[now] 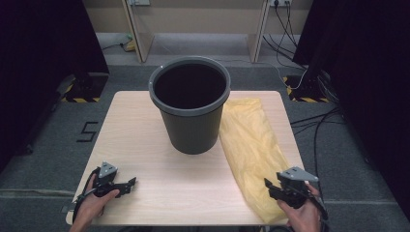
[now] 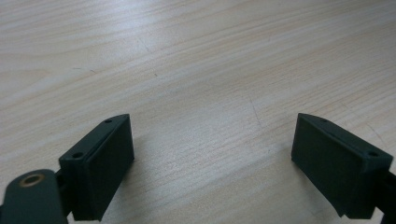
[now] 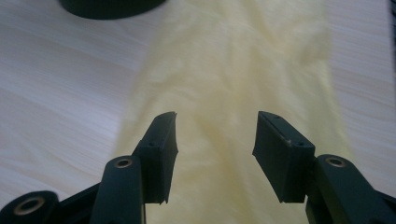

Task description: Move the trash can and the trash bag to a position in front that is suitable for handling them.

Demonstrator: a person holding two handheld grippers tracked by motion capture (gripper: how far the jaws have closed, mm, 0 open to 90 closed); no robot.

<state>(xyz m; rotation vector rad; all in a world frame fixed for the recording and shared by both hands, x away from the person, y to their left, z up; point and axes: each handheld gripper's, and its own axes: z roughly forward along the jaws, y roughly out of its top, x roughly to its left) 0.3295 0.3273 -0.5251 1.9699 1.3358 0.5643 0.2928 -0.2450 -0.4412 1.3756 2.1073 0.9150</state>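
From the high view, the yellow bag (image 1: 251,145) lies flat beside the bin (image 1: 191,104), ready for lining. Left gripper (image 2: 212,154) waits wide open over bare table (image 2: 196,56). Right gripper (image 3: 215,149), half-open and empty, hovers above the bag (image 3: 233,70).

The left gripper (image 1: 126,184) is held low at the near left by the person's left hand (image 1: 94,203), its jaws spread wide with nothing between them. The right gripper (image 1: 269,186) is held at the near right by the right hand (image 1: 302,212), jaws parted and empty.
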